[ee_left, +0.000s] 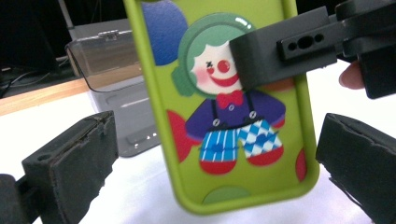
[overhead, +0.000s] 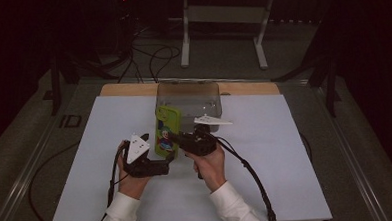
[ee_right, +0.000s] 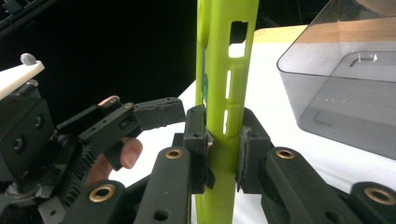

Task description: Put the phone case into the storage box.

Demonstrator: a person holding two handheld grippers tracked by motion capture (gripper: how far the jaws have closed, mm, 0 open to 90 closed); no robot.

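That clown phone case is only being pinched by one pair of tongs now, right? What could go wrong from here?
Yes. The right tongs pinch the green phone case by one thin edge, upright above the white table; it could twist or slip out. The left tongs stand open around its lower end without pressing, so they would likely not catch it. The clear plastic box sits close behind; a careless swing might knock against it.

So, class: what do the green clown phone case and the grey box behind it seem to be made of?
Phone case: probably soft silicone or rubbery plastic, glossy green, with rounded edges and moulded cut-outs. Box: likely hard plastic, smoky and see-through, since the table shows through its walls.
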